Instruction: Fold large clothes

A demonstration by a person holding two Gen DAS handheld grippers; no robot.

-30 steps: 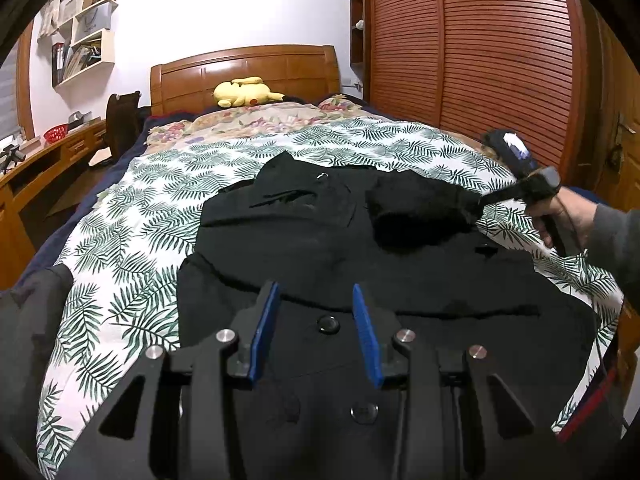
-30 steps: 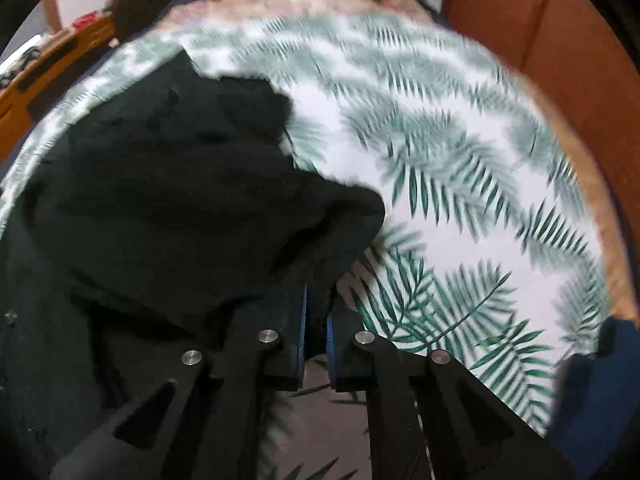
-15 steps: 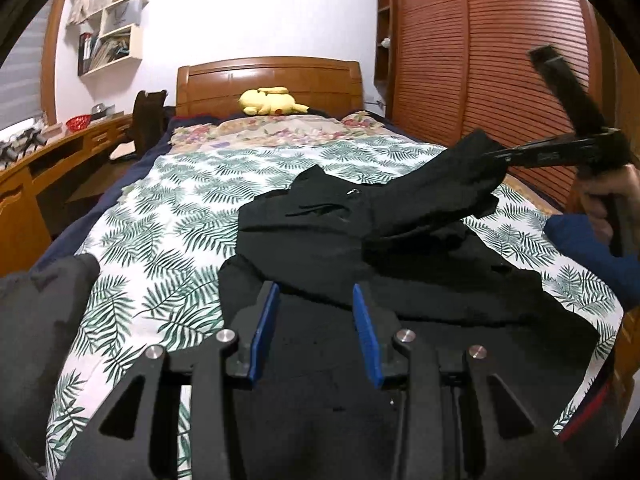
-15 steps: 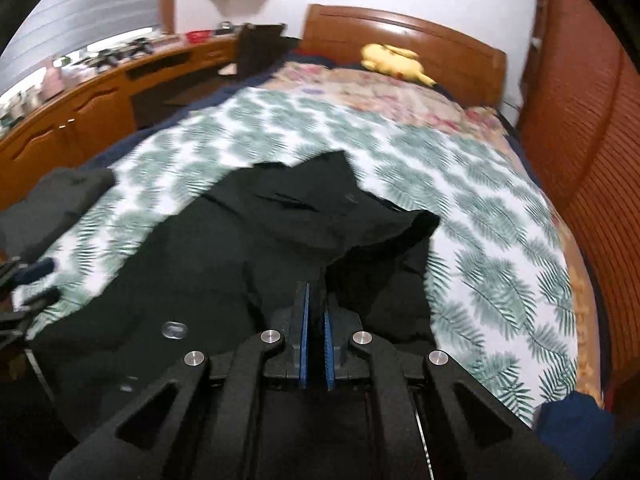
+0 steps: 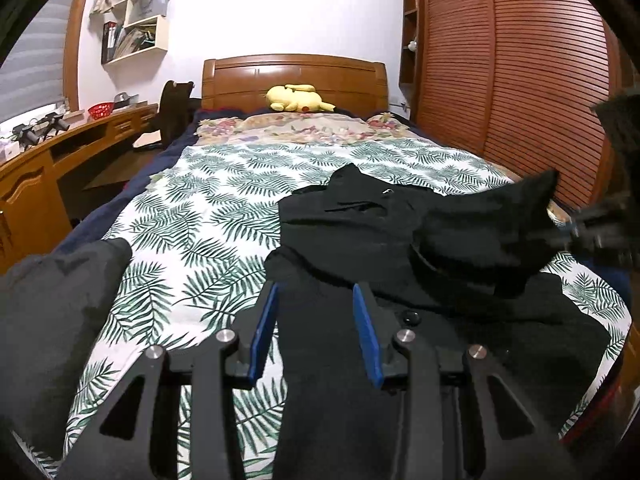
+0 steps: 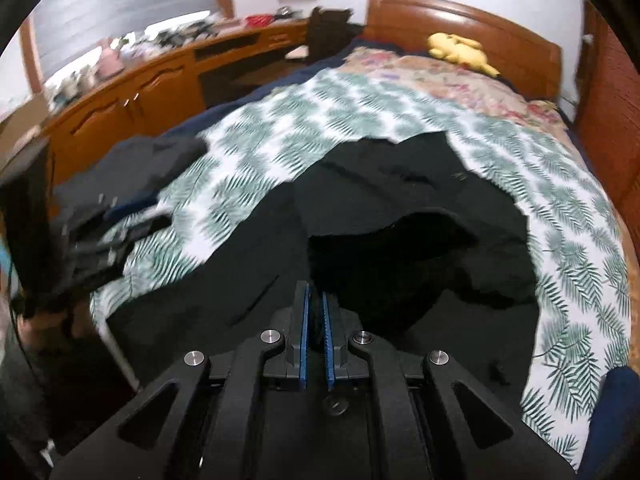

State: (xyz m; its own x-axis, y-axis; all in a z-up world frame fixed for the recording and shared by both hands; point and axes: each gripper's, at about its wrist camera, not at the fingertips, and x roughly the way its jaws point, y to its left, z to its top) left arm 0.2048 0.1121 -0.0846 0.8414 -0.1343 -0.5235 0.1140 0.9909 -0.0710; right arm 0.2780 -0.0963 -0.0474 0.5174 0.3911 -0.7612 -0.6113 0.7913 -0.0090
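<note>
**A:** Left wrist view first — what's there?

**B:** The left tongs [image 5: 316,320] stand partly apart, blue pads [image 5: 262,332] either side of the near black cloth, not pressing on it. The coat [image 5: 360,232] lies spread on the bed [image 5: 208,208], over the leaf-print cover. One sleeve [image 5: 492,220] is lifted off the coat toward the right edge, where the right tongs [image 5: 600,228] show only as a dark blur.

**A:** Anything else on the bed?

**B:** A grey bundle [image 5: 52,304] at the near left, and a yellow plush [image 5: 296,98] up by the headboard [image 5: 294,76]. A wooden surface [image 5: 60,140] runs along the left wall; a slatted wardrobe [image 5: 512,72] fills the right.

**A:** And the right wrist view?

**B:** The right tongs [image 6: 315,300] are nearly together, a fold of black sleeve [image 6: 384,240] pinched between the pads and raised — it arches up over the coat [image 6: 400,168] with a dark hollow beneath. The coat lies across the middle of the bed [image 6: 580,248]. At the far left the left tongs [image 6: 112,228] are blurred, near the bed's edge; I can't tell their gap from here. The plush [image 6: 460,50] sits by the headboard [image 6: 460,20], and the surface [image 6: 132,92] is cluttered.
</note>
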